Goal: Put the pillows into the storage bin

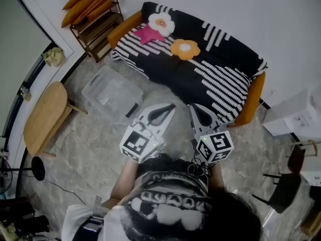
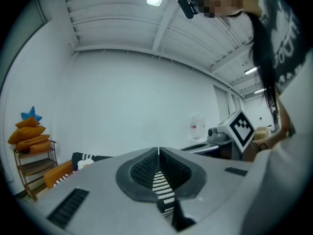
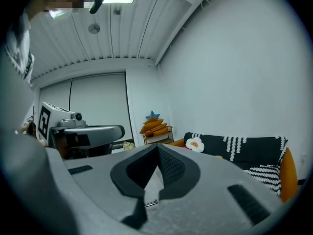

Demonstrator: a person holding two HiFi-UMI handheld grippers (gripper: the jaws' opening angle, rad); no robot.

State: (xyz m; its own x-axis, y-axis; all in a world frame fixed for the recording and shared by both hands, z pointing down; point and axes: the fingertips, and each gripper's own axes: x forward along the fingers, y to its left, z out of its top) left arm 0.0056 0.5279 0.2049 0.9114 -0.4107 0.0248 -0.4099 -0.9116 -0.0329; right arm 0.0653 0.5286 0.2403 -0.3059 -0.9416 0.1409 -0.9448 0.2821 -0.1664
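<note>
Three pillows lie on the black-and-white striped sofa [image 1: 210, 77]: a white flower pillow [image 1: 161, 22], a pink star pillow [image 1: 148, 34] and an orange flower pillow [image 1: 185, 48]. The clear storage bin [image 1: 90, 87] stands on the floor left of the sofa, with nothing inside that I can make out. My left gripper [image 1: 173, 105] and right gripper [image 1: 193, 106] are held side by side in front of the sofa's near edge, well short of the pillows. Both are shut and hold nothing, as the left gripper view [image 2: 158, 153] and right gripper view [image 3: 157, 148] show. The white flower pillow [image 3: 194, 144] appears far ahead.
A wooden shelf [image 1: 98, 21] in the far left corner carries orange cushions and a blue star. A round wooden side table [image 1: 45, 117] stands left of the bin. White boxes [image 1: 293, 115] and a dark chair [image 1: 283, 190] are at the right.
</note>
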